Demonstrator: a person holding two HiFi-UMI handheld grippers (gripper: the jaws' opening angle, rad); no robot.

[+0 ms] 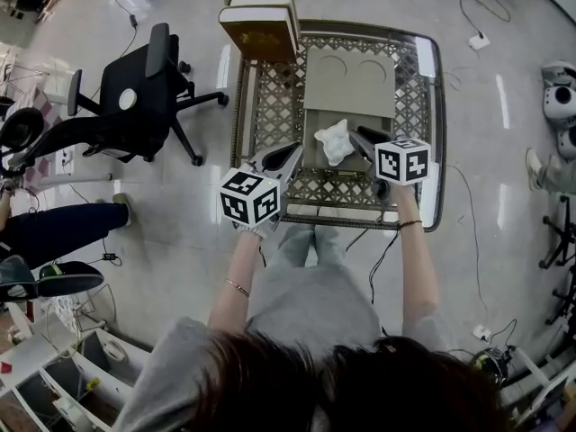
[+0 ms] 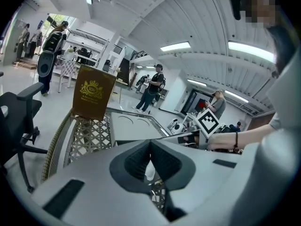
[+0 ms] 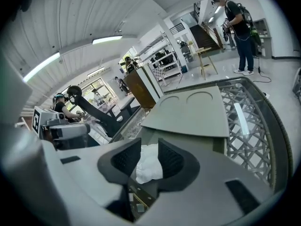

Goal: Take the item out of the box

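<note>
A grey box (image 1: 317,156) stands with its lid (image 1: 349,81) flung back on a lattice table (image 1: 270,106). A crumpled white item (image 1: 335,140) lies inside it. My right gripper (image 1: 359,137) reaches in just right of the item. In the right gripper view the right gripper (image 3: 149,149) is open, and the white item (image 3: 148,167) shows in the gap, with the pads not pressing on it. My left gripper (image 1: 288,157) hovers at the box's left edge. The left gripper (image 2: 150,147) has its jaws shut, with nothing between them.
A brown box with a gold crest (image 1: 261,27) stands at the table's far left corner. A black office chair (image 1: 135,97) sits on the floor to the left. A seated person's legs (image 1: 63,228) reach in from the left. Several people stand in the background.
</note>
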